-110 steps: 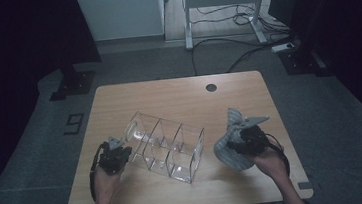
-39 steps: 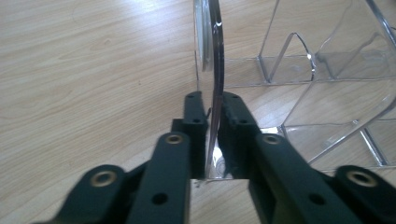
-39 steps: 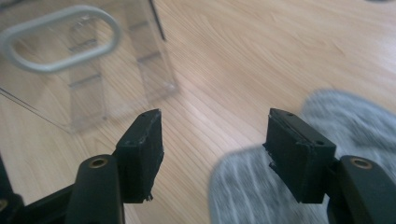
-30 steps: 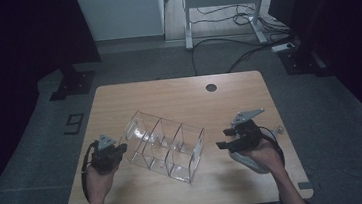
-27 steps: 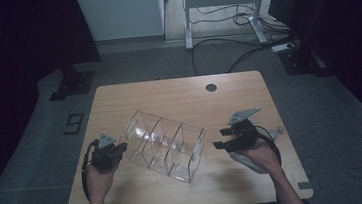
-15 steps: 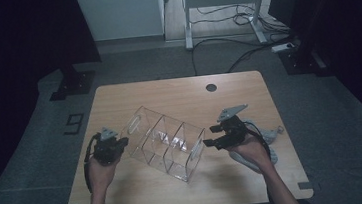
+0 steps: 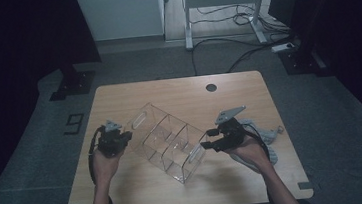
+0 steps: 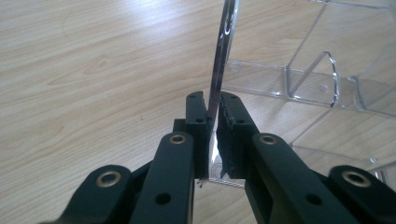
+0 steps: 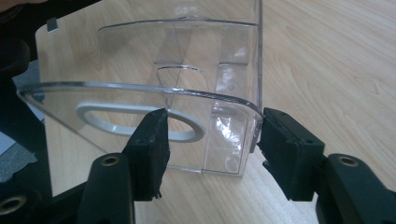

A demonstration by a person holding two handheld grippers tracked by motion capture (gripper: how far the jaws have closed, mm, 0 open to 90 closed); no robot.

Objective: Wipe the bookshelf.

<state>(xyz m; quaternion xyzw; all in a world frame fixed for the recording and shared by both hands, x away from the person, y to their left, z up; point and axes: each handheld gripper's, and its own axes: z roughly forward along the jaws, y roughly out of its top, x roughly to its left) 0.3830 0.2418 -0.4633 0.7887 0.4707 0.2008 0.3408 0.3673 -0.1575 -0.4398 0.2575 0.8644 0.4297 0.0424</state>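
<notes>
A clear acrylic organizer (image 7: 167, 141) with several compartments lies slanted across the middle of the wooden table (image 7: 178, 89). My left gripper (image 7: 124, 136) is at its left end. In the left gripper view the left gripper (image 8: 212, 105) is shut on the thin edge of a clear wall (image 8: 224, 42). My right gripper (image 7: 207, 143) is at the organizer's near right end. In the right gripper view the right gripper (image 9: 213, 119) has just been closing. Its jaws straddle the corner of the end wall (image 9: 140, 93), which has a handle slot. The right pad (image 9: 280, 140) is at the corner and the left pad (image 9: 152, 140) stands in front of the wall.
A grey cloth (image 7: 270, 137) lies on the table behind my right hand, near the right edge. A round cable hole (image 7: 211, 87) sits at the table's far side. Dark floor, cables and a desk frame lie beyond the table.
The right gripper, which held the grey cloth earlier, has left it on the table and moved left to the organizer's end. The left gripper shifted toward the organizer's left wall.
</notes>
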